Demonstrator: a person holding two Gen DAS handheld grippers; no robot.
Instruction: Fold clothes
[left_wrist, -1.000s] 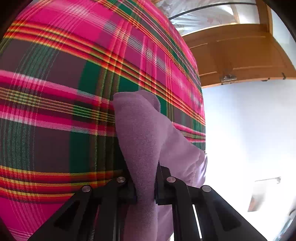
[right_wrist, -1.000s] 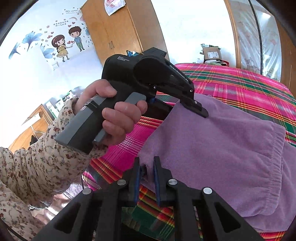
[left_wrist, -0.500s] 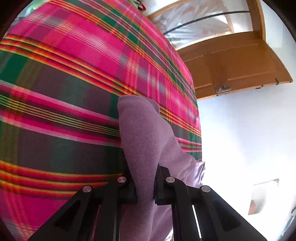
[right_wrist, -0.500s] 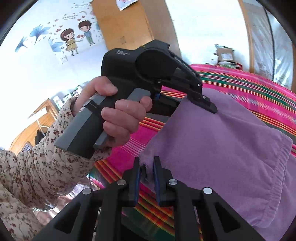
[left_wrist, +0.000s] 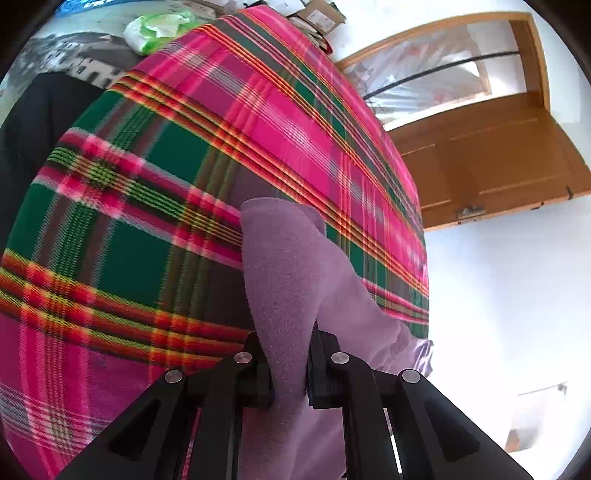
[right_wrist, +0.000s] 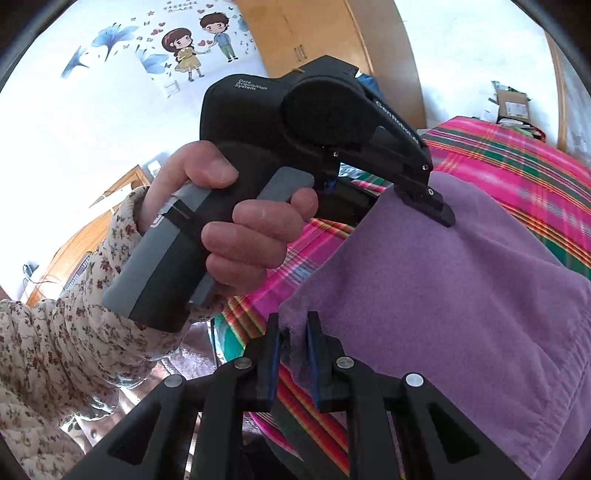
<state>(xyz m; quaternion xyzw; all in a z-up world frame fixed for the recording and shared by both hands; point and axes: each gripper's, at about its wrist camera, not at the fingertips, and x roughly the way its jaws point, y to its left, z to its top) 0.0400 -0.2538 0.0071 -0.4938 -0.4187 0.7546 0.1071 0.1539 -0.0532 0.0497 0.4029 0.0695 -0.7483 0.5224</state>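
Observation:
A purple fleece garment (right_wrist: 443, 295) lies spread over a plaid bedspread (right_wrist: 524, 162) and is lifted along one edge. My right gripper (right_wrist: 293, 332) is shut on the near corner of that edge. Farther along the same edge, my left gripper (right_wrist: 424, 199) pinches the purple garment, held by a person's hand (right_wrist: 251, 221) in a floral sleeve. In the left wrist view my left gripper (left_wrist: 289, 365) is shut on a bunched fold of the purple garment (left_wrist: 284, 266), which stands up between its fingers above the plaid bedspread (left_wrist: 147, 206).
A wooden door (left_wrist: 498, 158) stands past the bed's right edge. A green bag (left_wrist: 159, 27) and cardboard boxes (left_wrist: 314, 14) sit beyond the far end. A wooden wardrobe (right_wrist: 332, 37) and a wall with cartoon stickers (right_wrist: 192, 48) lie behind the hand.
Both grippers have carried the held purple edge across the bed. The left wrist view has swung so that the bed's far end and the green bag now show. Both grips are unchanged.

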